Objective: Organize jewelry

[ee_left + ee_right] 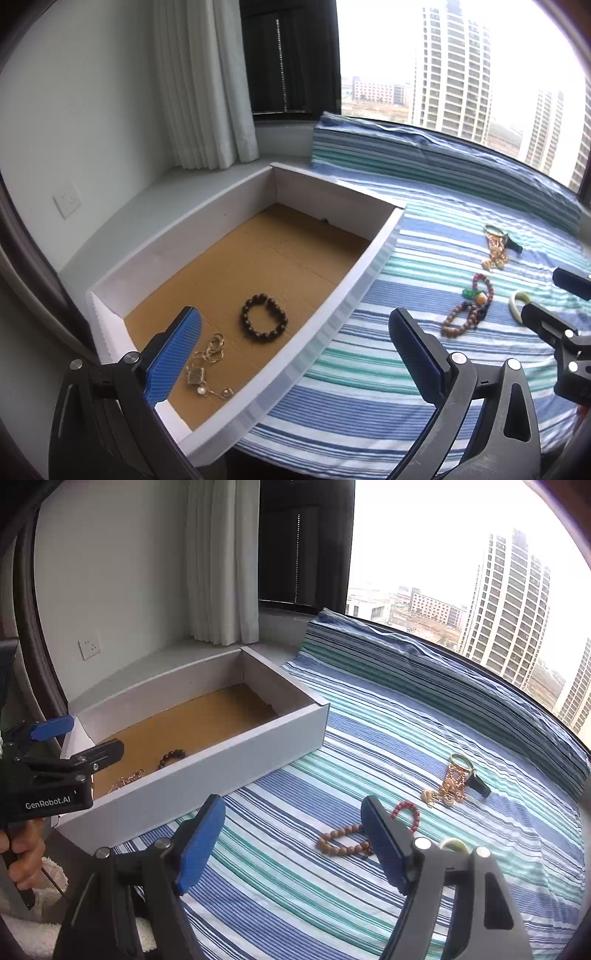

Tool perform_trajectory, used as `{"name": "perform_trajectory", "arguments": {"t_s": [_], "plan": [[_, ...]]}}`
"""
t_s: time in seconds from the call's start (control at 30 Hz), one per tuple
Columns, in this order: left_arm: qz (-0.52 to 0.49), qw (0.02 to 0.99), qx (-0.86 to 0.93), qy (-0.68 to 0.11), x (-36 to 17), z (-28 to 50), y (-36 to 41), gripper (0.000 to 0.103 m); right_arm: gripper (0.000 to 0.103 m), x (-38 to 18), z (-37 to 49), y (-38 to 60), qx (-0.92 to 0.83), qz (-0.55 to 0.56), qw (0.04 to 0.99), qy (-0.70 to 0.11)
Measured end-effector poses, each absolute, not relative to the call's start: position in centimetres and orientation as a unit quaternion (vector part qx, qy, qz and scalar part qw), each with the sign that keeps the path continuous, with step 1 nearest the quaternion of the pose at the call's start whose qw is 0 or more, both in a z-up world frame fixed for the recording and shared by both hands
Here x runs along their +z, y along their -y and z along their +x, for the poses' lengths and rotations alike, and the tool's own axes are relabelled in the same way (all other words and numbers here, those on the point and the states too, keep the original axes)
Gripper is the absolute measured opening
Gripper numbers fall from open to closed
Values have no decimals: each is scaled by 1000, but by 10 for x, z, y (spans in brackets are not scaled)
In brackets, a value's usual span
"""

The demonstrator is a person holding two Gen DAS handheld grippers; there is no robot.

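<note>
The left tool (295,354) hangs with its 2 blue-padded fingers spread wide and nothing between them, aimed forward and down over the near right wall of the shallow white cardboard box with a brown floor (354,291); its left finger sits above the box floor, its right finger above the blue, green and white striped bed sheet (369,398); in the right wrist view the person's hand (22,853) grips this tool's handle at the left edge.

The right tool (293,843) is likewise spread wide and empty, tilted down over the sheet; its right finger crosses in front of the loose beads.

Inside the box lie a dark round-bead bracelet (264,318) and, nearer the left finger, a thin gold chain with a square pendant (207,365); the 2 are apart.

On the sheet, well right of the box, rest a tan wooden-bead strand (341,843), a red-bead bracelet (406,812), a pale green bangle (517,304) just beside the right tool's fingertip, and farther back a heap of gold chains (452,782) touching a black-strapped watch (478,784).
</note>
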State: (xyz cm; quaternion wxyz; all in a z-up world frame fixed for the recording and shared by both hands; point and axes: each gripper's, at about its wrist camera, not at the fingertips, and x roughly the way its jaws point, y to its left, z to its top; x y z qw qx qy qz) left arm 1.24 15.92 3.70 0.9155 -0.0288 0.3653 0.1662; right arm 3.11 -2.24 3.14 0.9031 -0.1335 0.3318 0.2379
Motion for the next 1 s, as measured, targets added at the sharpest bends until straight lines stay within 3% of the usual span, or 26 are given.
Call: {"name": "perform_trajectory", "arguments": {"t_s": [0.5,1.0], "plan": [[20,909,51,-413,6,27,-55,102,80,1,-11,145,126,-61,919,-367],[25,905,-3,-425,-13,21,-38,102,80,-24,-24,178,103,-14,917,-386]]}}
